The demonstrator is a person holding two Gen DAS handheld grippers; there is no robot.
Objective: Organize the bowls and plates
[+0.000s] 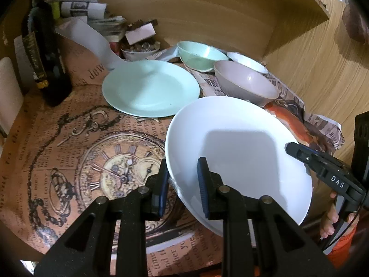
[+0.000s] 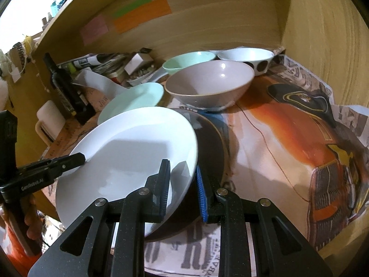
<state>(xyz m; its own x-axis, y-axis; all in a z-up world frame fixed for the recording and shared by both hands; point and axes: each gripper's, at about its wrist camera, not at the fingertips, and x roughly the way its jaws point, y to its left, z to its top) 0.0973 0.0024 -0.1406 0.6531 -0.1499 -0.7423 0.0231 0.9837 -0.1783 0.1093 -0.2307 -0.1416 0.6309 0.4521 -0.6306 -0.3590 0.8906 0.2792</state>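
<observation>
Pretty dim, warm indoor light overall, with heavy fisheye bending and black vignetting in the corners of both views. The white plate [image 1: 242,138] is the brightest thing, and a hard-edged grey shadow falls across its middle, so the light seems to come from above and behind. Small glare spots sit inside the grey bowl [image 2: 209,85]. The top left of the right wrist view is blown out white. The back clutter looks soft and slightly smeared.

A home, it seems: a wooden shelf nook [image 2: 230,18] lined with printed paper [image 1: 69,138], holding household crockery – a mint plate [image 1: 150,87], a grey bowl [image 2: 207,85] – beside a dark bottle [image 1: 43,53], folded newspapers [image 1: 92,11] and coloured sticky notes [image 2: 140,16] on the back wall
</observation>
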